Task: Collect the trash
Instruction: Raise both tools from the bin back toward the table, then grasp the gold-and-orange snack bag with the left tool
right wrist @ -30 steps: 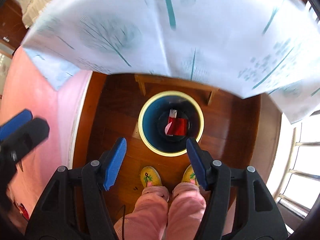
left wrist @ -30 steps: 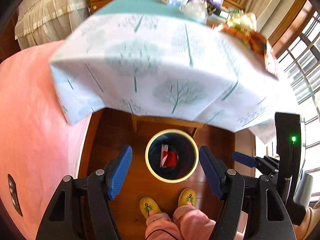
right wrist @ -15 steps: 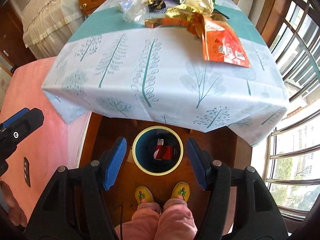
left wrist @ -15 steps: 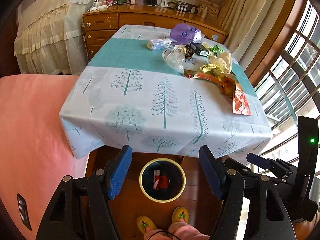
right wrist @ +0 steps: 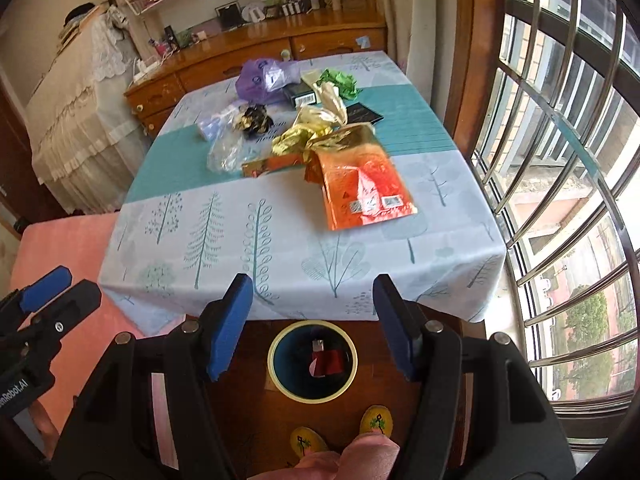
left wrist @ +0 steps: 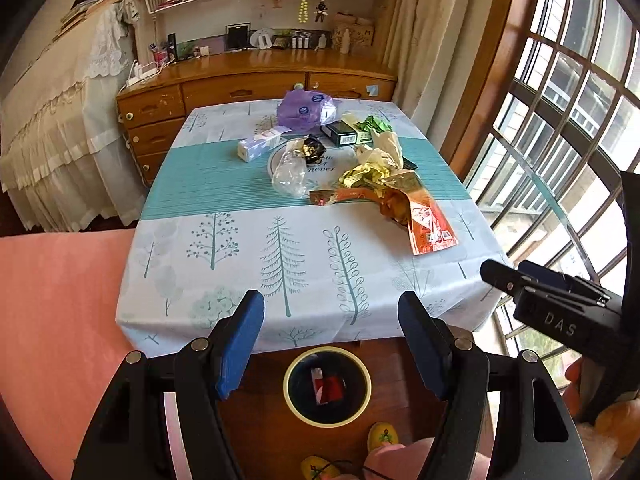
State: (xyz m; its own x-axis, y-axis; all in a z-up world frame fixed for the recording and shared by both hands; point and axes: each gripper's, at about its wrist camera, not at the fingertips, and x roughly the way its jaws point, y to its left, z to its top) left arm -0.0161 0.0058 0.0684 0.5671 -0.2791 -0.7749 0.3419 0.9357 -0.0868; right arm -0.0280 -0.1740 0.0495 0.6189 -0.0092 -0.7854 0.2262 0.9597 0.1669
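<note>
Both of your grippers have tilted up from the floor since a second ago, so the whole table top now shows where only the hanging cloth and the bin did before. Trash lies heaped on the far half of the table (left wrist: 216, 248): an orange foil bag (right wrist: 362, 188) nearest you, crumpled gold foil (right wrist: 300, 138) touching its far end, a clear plastic bag (left wrist: 290, 174) to their left, a purple bag (left wrist: 302, 110) at the far edge, green paper (right wrist: 340, 80) and a dark box (left wrist: 340, 133) beside it, and a small pale box (left wrist: 260, 144) on the teal stripe. Nothing stands between your grippers and the pile except bare cloth. The bin (left wrist: 327, 420) sits on the wooden floor just under the near table edge, with a red and white scrap (left wrist: 328, 386) already inside, and your yellow slippers (right wrist: 376, 420) are close behind it. A wooden dresser (left wrist: 240, 88) backs the table, shelves above it, barred windows to the right, a pink cover to the left. Your left gripper (left wrist: 331, 346) is held above the bin, jaws spread wide and empty. Your right gripper (right wrist: 313, 322) is level beside it, likewise spread wide with nothing between its pads
</note>
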